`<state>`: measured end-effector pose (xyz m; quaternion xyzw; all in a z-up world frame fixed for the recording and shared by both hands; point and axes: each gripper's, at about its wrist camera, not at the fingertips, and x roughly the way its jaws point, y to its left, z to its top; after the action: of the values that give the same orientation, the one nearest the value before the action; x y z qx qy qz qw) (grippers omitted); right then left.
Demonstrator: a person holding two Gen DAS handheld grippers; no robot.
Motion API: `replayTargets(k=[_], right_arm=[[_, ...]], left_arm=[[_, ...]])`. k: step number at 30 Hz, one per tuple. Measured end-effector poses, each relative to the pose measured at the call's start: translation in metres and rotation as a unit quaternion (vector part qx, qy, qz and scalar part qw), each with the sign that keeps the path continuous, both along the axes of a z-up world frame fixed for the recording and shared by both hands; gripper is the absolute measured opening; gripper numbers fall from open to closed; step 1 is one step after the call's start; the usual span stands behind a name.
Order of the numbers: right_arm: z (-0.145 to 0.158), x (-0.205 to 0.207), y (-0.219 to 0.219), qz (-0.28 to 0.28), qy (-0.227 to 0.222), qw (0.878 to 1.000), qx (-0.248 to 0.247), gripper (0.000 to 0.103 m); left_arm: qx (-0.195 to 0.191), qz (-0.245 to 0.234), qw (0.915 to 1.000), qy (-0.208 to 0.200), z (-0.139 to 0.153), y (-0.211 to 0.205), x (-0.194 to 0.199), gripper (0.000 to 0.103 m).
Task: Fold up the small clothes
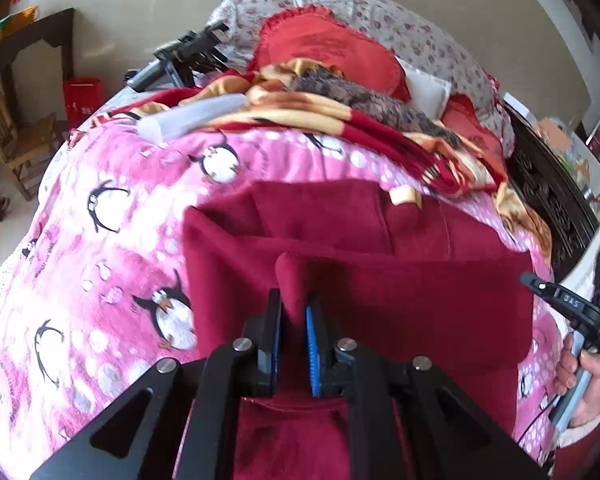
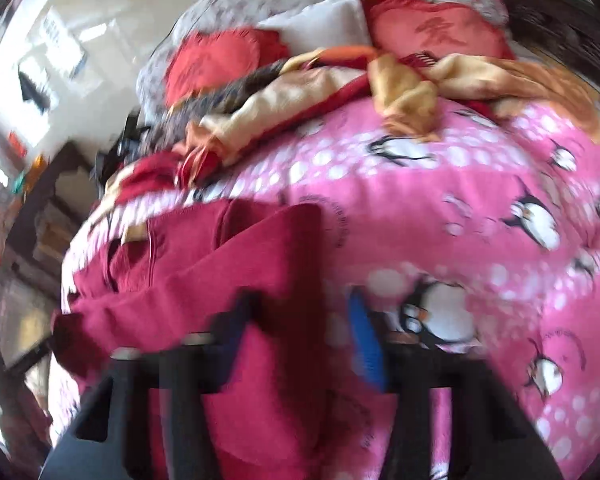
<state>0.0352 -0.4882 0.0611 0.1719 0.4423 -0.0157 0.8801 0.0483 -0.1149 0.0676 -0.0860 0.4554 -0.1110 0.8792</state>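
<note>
Right, the left hand-held gripper (image 1: 294,312) pinches a raised fold of the dark red fleece garment (image 1: 380,280), spread ahead on the pink penguin-print blanket (image 1: 112,240). The right hand-held gripper (image 2: 300,320) gapes wide over the garment's edge, gripping nothing.

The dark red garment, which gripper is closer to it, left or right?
Left. The left gripper is pinching a fold of the dark red garment; the right gripper is open at its edge.

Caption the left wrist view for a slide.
Left tongs pinch a fold of the dark red garment on the pink penguin blanket.
</note>
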Motion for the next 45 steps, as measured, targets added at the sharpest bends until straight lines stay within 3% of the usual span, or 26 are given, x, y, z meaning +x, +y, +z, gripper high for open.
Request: replayTargets(k=[2,4,6,7,10,13,17,18,20,22,24,29,34,35,41,45], right_arm=[[0.009,-0.002,0.002,-0.015,-0.028,0.999,-0.02,0.002],[0.006,0.002,0.003,-0.031,-0.026,0.998,-0.052,0.002],[0.001,0.003,0.001,-0.034,-0.002,0.998,-0.046,0.003],[0.007,-0.004,-0.001,-0.034,-0.011,0.999,-0.033,0.003],[0.029,-0.029,0.011,0.001,-0.043,0.999,-0.03,0.003],[0.021,-0.041,0.03,0.045,-0.027,0.998,-0.038,0.003],[-0.027,-0.041,0.043,0.052,0.049,0.992,-0.102,0.004],[-0.026,-0.044,0.04,0.052,0.047,0.993,-0.095,0.004],[-0.014,-0.049,0.033,0.052,0.039,0.995,-0.079,0.004],[-0.001,-0.05,0.025,0.033,0.016,0.996,-0.077,0.007],[0.009,-0.042,0.015,0.005,-0.005,0.998,-0.069,0.01],[0.0,0.003,0.016,-0.001,0.004,0.999,-0.038,0.01],[-0.01,0.033,0.013,-0.032,0.006,0.995,-0.091,0.009],[-0.012,0.037,0.009,-0.034,0.014,0.996,-0.081,0.009],[0.017,-0.001,0.007,-0.019,-0.013,0.998,-0.064,0.01],[0.013,-0.042,0.015,0.006,-0.014,0.998,-0.053,0.014]], left_arm=[[0.022,0.015,0.9996,-0.005,-0.004,0.001,0.003,0.011],[0.017,0.019,0.9996,0.01,-0.013,0.004,0.009,0.011],[0.018,0.018,0.9995,0.017,-0.017,0.004,0.011,0.011],[0.018,0.014,0.9997,0.012,-0.016,0.004,0.01,0.011],[0.021,0.013,0.9997,0.007,-0.014,0.004,0.008,0.014],[0.022,0.017,0.9995,0.014,-0.016,0.005,0.009,0.015],[0.016,0.021,0.9994,0.021,-0.016,0.009,0.007,0.024],[0.019,0.023,0.9994,0.019,-0.013,0.01,0.005,0.027],[0.03,0.031,0.999,0.008,-0.007,0.013,-0.002,0.048],[0.022,0.032,0.9992,-0.011,0.001,0.015,-0.01,0.058],[0.021,0.028,0.9992,-0.019,0.004,0.013,-0.014,0.059],[0.045,0.017,0.9986,-0.02,-0.003,-0.003,-0.013,0.059],[0.065,0.021,0.9977,0.003,-0.024,-0.013,-0.002,0.059],[0.067,0.022,0.9975,0.004,-0.026,-0.013,-0.001,0.059],[0.067,0.024,0.9974,0.004,-0.033,-0.013,0.002,0.06],[0.071,0.022,0.9972,0.002,-0.034,-0.013,0.003,0.06]])
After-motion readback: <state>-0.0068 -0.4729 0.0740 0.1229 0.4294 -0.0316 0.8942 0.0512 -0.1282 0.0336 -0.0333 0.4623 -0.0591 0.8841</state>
